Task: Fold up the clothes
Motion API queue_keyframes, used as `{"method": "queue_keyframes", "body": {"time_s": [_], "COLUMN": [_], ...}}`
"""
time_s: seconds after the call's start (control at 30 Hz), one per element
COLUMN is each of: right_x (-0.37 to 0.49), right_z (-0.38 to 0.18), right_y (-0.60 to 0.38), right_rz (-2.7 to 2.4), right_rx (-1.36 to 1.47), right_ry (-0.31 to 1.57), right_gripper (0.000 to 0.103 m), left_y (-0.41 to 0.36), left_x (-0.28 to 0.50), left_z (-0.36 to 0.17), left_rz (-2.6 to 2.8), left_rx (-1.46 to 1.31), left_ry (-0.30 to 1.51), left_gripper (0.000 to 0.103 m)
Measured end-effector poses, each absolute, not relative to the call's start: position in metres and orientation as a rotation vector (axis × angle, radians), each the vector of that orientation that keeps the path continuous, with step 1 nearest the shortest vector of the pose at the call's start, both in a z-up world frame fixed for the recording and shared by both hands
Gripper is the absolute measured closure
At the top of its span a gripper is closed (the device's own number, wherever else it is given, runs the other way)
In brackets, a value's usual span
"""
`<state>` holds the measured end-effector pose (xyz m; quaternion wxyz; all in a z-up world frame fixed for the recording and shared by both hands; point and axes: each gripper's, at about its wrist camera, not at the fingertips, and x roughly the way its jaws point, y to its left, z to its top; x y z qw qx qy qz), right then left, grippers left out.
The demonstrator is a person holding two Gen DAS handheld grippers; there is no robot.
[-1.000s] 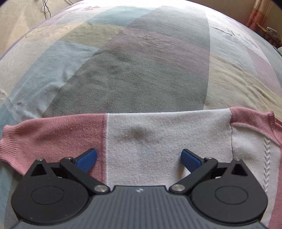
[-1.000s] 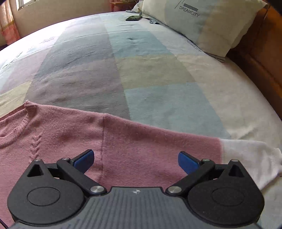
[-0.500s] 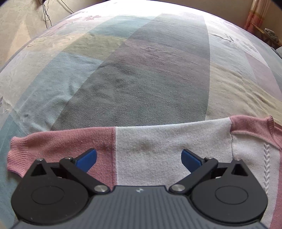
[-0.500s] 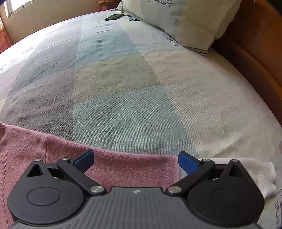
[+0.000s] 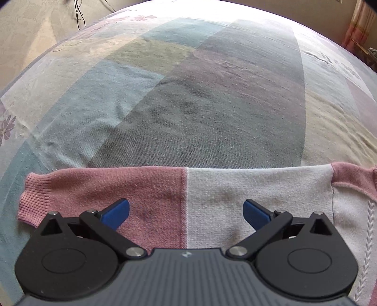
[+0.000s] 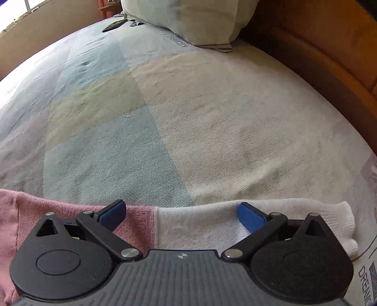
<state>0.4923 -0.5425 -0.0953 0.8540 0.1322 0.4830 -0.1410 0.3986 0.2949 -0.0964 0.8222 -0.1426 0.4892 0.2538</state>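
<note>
**Both grippers slide out toward the sleeve ends**

The pink-and-white sweater (image 5: 212, 200) lies flat near the front edge of the bed (image 5: 212, 106), sleeves spread sideways. Over the last second each tool has travelled outward: the left hand-held gripper (image 5: 186, 211) now hovers over the sleeve's colour seam with the pink cuff (image 5: 30, 197) in view, and the right hand-held gripper (image 6: 181, 215) nears the white cuff (image 6: 339, 219). Both have fingers spread apart, holding nothing. Probably sleeve folds come next; contact with the knit is unclear.

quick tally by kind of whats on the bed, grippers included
grippers: 2 (left gripper, right gripper)
sweater: 1
pillow: 1
dark flat object: 1
total: 5
</note>
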Motion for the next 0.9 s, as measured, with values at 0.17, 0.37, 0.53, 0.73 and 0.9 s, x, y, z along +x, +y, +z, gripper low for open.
{"method": "queue_keyframes", "body": {"time_s": [0.17, 0.37, 0.53, 0.73, 0.9], "right_x": [0.463, 0.477, 0.479, 0.461, 0.449], "right_z": [-0.101, -0.113, -0.087, -0.069, -0.078], "right_y": [-0.578, -0.59, -0.546, -0.432, -0.328], "right_rz": [-0.413, -0.477, -0.456, -0.217, -0.049], "right_rx": [0.368, 0.23, 0.267, 0.309, 0.349], "right_ry": [1.06, 0.963, 0.962, 0.954, 1.0], "right_gripper": [0.0, 0.0, 0.0, 0.0, 0.0], "left_y": [0.309, 0.31, 0.315, 0.324, 0.354], "left_x": [0.387, 0.391, 0.384, 0.371, 0.35], "left_z": [-0.114, -0.111, -0.096, -0.114, -0.11], "left_rz": [0.597, 0.593, 0.584, 0.45, 0.424], "left_rx": [-0.393, -0.379, -0.354, -0.334, -0.275], "left_ry": [1.036, 1.073, 1.059, 1.087, 1.067], "left_gripper": [0.0, 0.001, 0.001, 0.001, 0.001]}}
